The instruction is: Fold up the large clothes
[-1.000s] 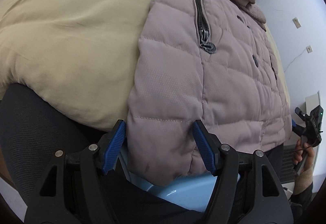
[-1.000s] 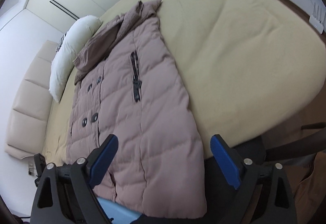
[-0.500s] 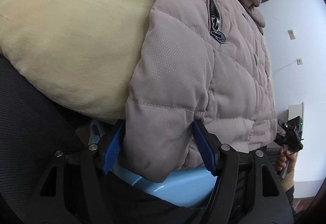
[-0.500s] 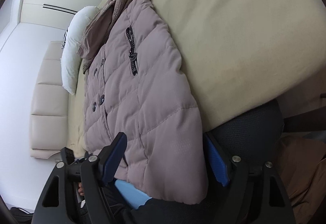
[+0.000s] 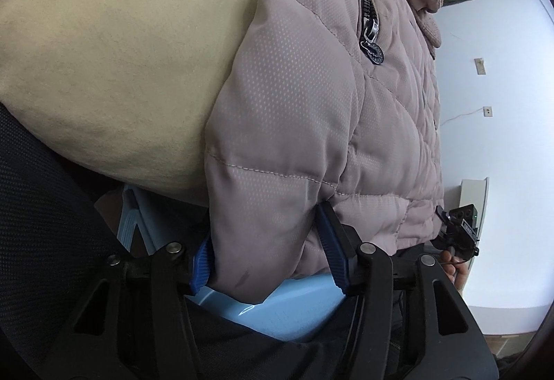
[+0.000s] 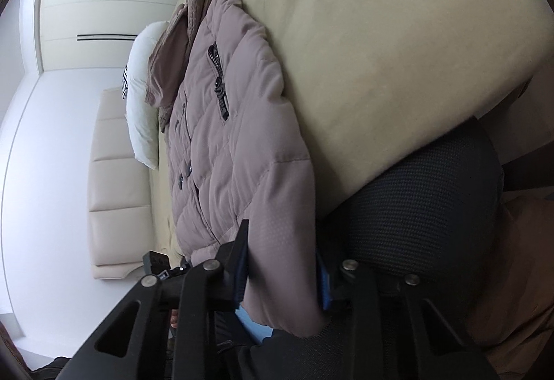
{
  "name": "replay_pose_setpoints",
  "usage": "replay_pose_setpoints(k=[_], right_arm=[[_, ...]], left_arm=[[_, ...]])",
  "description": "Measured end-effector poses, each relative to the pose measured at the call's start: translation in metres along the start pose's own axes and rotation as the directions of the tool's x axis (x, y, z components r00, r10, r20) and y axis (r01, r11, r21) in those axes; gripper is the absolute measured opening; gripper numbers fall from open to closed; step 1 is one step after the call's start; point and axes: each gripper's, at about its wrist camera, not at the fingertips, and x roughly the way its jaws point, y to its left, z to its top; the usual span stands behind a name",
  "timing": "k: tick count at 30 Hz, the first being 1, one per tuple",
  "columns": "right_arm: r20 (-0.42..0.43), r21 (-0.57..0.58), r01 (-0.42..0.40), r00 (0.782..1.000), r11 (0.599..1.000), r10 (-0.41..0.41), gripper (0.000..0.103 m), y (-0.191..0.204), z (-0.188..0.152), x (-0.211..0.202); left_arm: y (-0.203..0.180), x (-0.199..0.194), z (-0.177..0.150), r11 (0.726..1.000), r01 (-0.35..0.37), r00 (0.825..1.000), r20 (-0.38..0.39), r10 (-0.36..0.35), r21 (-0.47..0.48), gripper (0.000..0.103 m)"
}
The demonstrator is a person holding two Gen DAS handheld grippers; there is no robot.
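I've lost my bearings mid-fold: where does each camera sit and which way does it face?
Left wrist: on the left tongs, facing along the bed; the jacket hem sits between the blue pads. A hand with the other tongs shows at far right.
Right wrist: on the right tongs, facing up the jacket toward the white pillow and headboard; the hem lies between its fingers.
Shared: same jacket hem, bed, light blue object below.
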Motion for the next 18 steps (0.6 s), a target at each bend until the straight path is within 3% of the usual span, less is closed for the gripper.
replay_pose_setpoints(k=[3,5,8,11,18], right_arm=[[0.008,0.005,-0.027,1.0,1.0,0.027,0.031,-0.002,-0.001,-0.002],[0.012,0.006,-0.044,0.999,0.999,0.044,0.029,-0.003,-0.002,-0.002],[0.018,0.009,-0.046,0.999,0.999,0.045,0.026,-0.005,-0.003,-0.002],[0.024,0.014,-0.051,0.998,0.999,0.051,0.025,-0.004,-0.005,-0.001],[0.037,0.041,-0.076,0.996,0.996,0.075,0.025,-0.008,-0.005,-0.003]], left_arm=[[-0.001,0.0,0.0,1.0,0.007,1.0,0.006,-0.007,0.004,0.052],[0.0,-0.002,-0.002,1.0,0.029,0.999,0.014,-0.028,-0.002,0.035],[0.002,-0.004,-0.005,0.997,0.074,0.997,0.022,-0.074,-0.027,0.026],[0.006,-0.008,-0.006,0.992,0.112,0.993,0.031,-0.111,-0.049,0.024],[0.014,-0.013,-0.004,0.991,0.12,0.993,0.01,-0.12,-0.051,0.024]])
